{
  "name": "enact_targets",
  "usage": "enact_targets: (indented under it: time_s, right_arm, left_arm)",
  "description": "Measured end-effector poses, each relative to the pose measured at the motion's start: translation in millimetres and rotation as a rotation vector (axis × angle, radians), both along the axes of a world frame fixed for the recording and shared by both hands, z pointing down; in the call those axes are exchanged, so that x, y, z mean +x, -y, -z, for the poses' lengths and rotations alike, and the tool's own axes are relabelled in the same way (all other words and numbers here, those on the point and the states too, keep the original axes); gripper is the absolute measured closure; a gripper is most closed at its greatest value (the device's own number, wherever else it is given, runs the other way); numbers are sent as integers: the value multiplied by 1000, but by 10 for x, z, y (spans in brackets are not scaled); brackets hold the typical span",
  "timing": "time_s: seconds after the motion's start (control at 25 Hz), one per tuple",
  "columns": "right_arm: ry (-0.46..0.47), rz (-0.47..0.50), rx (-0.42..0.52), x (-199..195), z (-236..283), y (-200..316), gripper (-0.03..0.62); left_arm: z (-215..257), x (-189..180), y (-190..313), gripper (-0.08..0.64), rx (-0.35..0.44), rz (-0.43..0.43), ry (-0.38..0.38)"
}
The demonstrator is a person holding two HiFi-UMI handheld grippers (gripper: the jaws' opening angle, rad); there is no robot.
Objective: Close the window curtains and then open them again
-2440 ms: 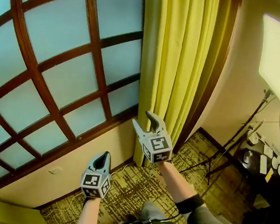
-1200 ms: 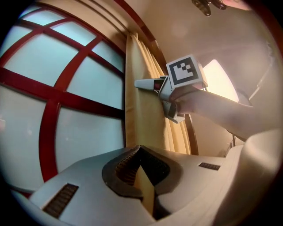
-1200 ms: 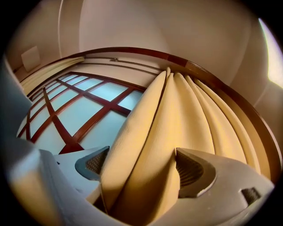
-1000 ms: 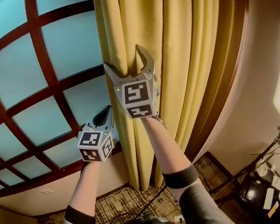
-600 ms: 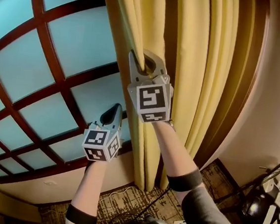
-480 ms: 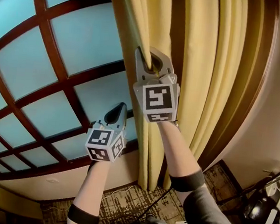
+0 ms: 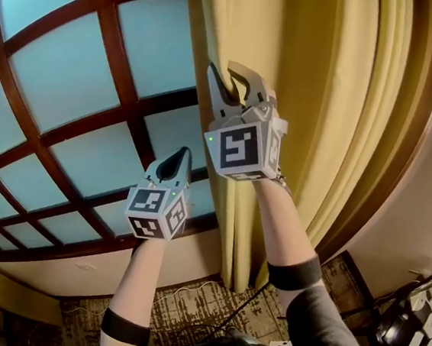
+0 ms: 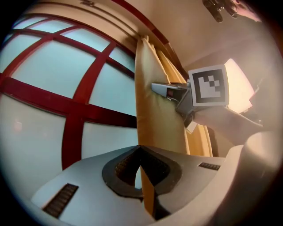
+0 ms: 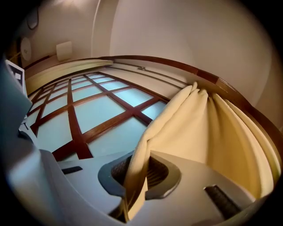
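yellow curtain [image 7: 308, 101] is hanging in deep folds down the right side of the window [image 7: 57, 75], gathered there and leaving most of the glass uncovered. the right gripper [image 7: 227, 77] is reaching up at the curtain's left edge. its jaws have just been closing, and a fold of the cloth is sitting between them, squeezed tight and trailing out over the grey body. the left gripper [image 7: 181, 155] is hovering lower and further left, in front of the frosted panes and near the curtain's edge. its jaws are pressed together with nothing caught in them. dark wooden bars [image 7: 111, 38] are crossing the pale blue glass in a lattice. below, a patterned carpet [image 7: 186, 311] is showing along the foot of the wall.
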State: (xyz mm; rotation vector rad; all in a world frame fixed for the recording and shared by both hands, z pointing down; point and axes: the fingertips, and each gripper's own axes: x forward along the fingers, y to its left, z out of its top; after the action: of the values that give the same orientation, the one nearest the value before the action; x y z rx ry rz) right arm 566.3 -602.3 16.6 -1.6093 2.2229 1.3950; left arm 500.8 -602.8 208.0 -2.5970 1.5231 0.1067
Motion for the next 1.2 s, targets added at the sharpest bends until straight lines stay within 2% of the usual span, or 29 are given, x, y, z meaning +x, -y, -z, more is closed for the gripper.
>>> enact_targets:
  time_s: [0.16, 0.36, 0.68, 0.84, 1.0, 1.2]
  right_arm:
    - [-54, 11, 28, -353, 63, -54, 555]
    - [-117, 71, 45, -1155, 126, -73, 552]
    - [-183, 147, 113, -1681, 467, -590, 552]
    - [-235, 167, 133, -2292, 491, -568, 557]
    - [-361, 205, 128, -2932, 275, -624, 560]
    - [-343, 276, 170, -3488, 318, -897, 558]
  left_arm:
    - [41, -367, -116, 559, -2, 40, 2]
    - [33, -1136, -183, 559, 4, 119, -13]
    - [221, -1634, -603, 559, 32, 229, -36]
    - [210, -2200, -633, 559, 35, 281, -57]
    - [198, -2600, -707, 559, 37, 326, -74]
    - [109, -2989, -813, 558, 28, 386, -79]
